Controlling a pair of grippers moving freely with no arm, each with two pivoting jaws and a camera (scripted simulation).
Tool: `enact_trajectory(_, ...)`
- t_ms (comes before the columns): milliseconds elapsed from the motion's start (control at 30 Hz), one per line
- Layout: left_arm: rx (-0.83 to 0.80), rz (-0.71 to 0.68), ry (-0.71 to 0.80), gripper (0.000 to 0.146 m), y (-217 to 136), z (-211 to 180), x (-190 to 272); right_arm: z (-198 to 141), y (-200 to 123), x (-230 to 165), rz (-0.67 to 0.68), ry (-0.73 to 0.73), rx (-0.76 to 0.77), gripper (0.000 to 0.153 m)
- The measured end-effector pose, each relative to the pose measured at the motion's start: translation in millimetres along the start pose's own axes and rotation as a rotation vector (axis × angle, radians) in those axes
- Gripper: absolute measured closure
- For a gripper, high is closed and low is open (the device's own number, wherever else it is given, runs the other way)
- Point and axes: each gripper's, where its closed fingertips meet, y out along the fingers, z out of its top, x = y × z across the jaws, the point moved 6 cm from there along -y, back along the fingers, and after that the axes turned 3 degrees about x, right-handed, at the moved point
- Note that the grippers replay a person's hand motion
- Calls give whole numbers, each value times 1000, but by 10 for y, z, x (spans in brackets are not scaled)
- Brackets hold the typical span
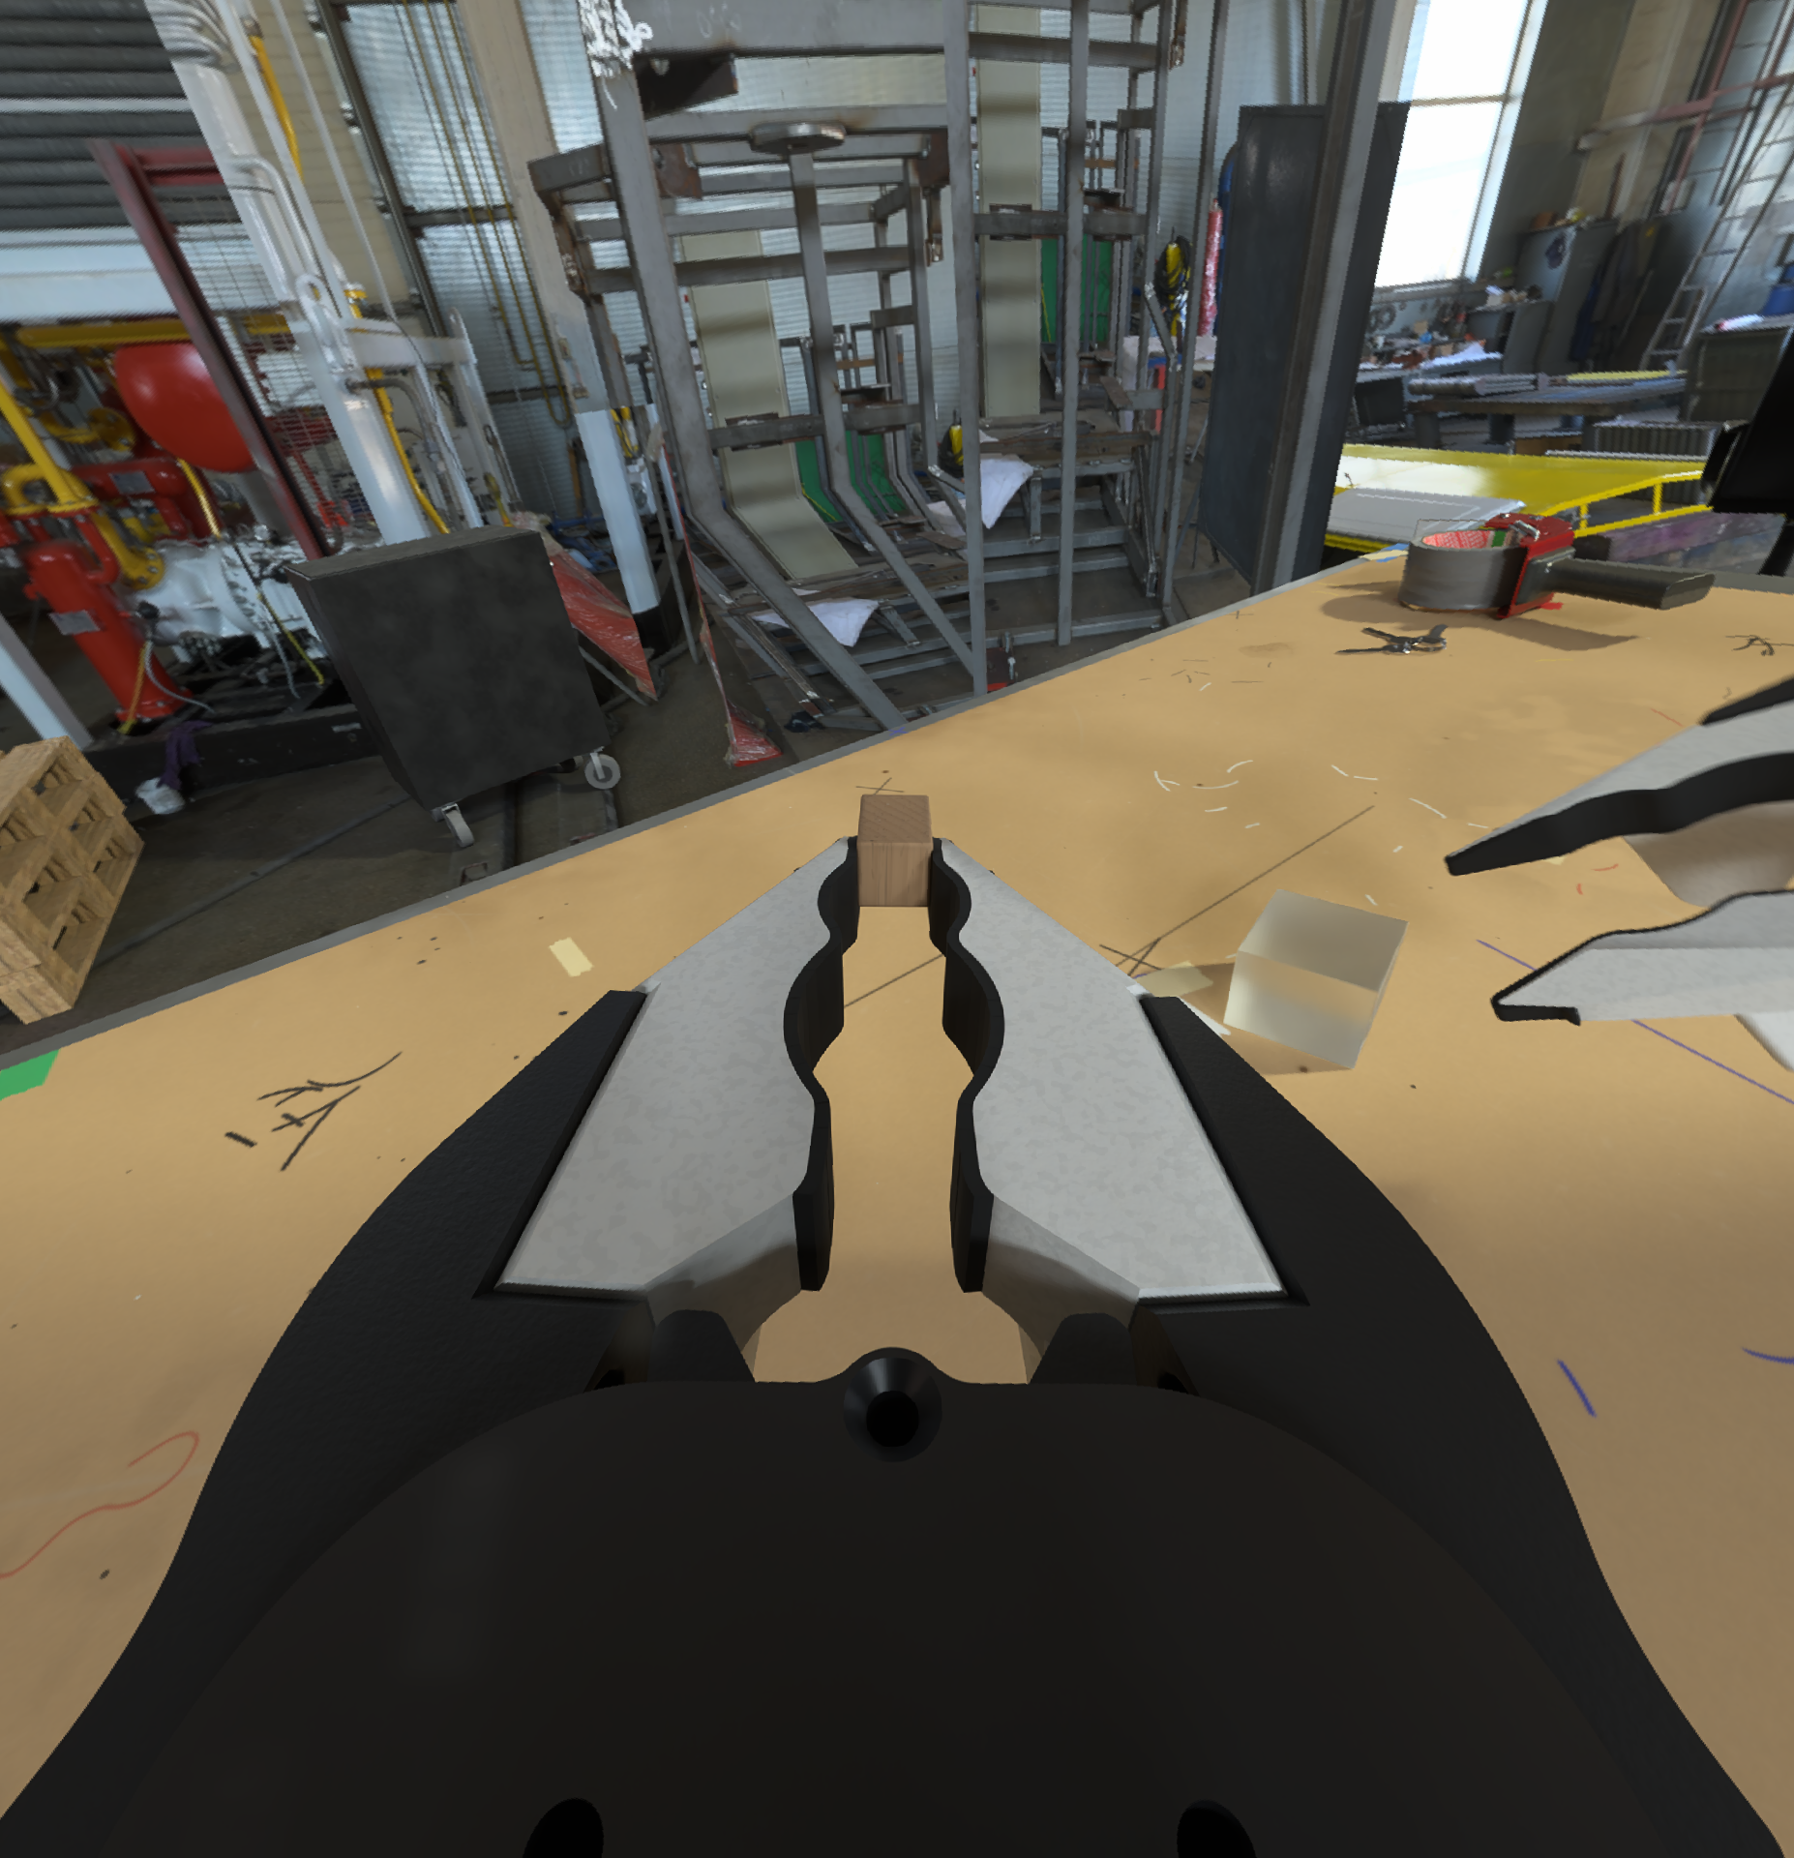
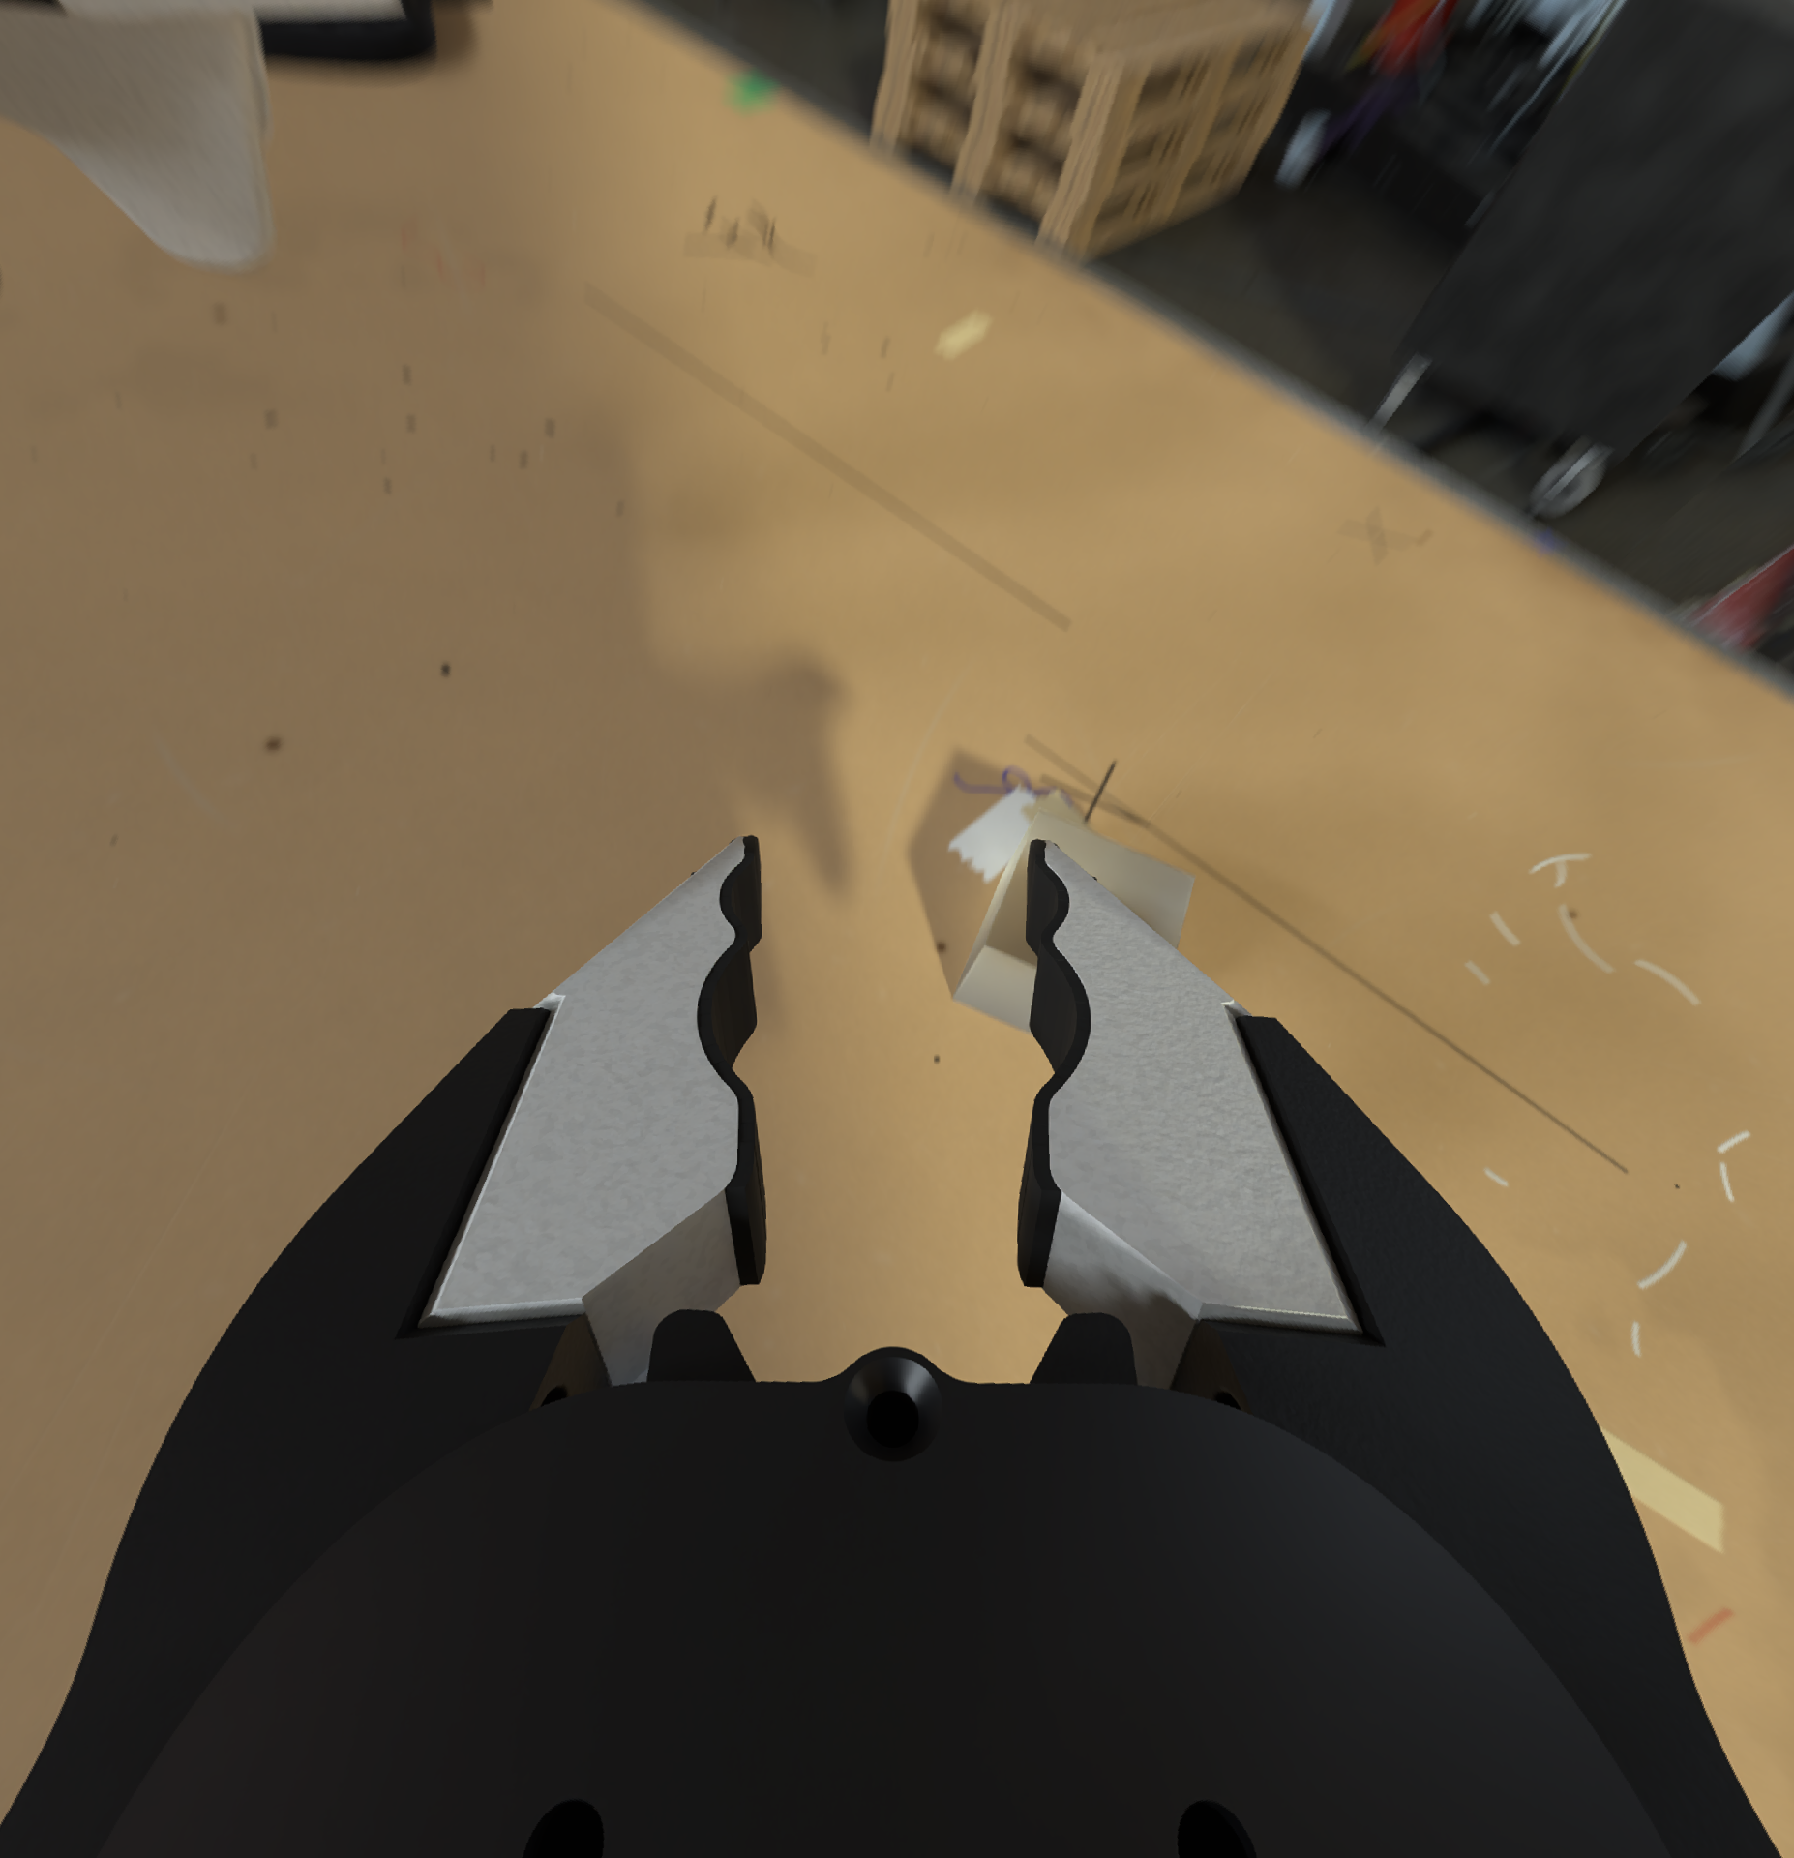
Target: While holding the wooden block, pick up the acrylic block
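A: Item one, wooden block point(image 1: 893, 851). How is it held, and why?

B: It is clamped between the tips of the left gripper point(image 1: 894, 855), raised clear of the tabletop point(image 1: 270, 1307). The grip is judged to be kept tight because the task requires this block to be retained while the second is fetched.

A: Item two, acrylic block point(image 1: 1310, 975). Location?

B: It is set flat on the tabletop, to the right of the wooden block and nearer the camera in the left wrist view. Nothing is gripping it. It is translucent, so its edges are hard to read, and slipping is judged possible on its smooth faces.

A: Item three, right gripper point(image 2: 893, 855). Condition?

B: Its fingers point(image 2: 611, 1086) are spread apart and nothing is held between them. In the right wrist view the acrylic block point(image 2: 1004, 965) is partly hidden behind the right-hand finger, not centred in the gap. Contact cannot be told.

A: Why is it so placed?

B: An approach is judged under way; a sideways correction towards the acrylic block is judged necessary before closing.

A: Other entries?

B: A tape dispenser point(image 1: 1496, 568) and keys point(image 1: 1401, 638) are recorded well beyond the acrylic block, uninvolved.
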Motion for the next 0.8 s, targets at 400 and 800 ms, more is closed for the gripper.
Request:
enact_trajectory(400, -4, -34, -37, 134, -21, 3, -22, -143, 490, 432, -154, 256, -433, 75)
enact_trajectory(800, 14, -68, -62, 134, -58, 51, -22, -491, 714, 478, -188, 393, -491, 91)
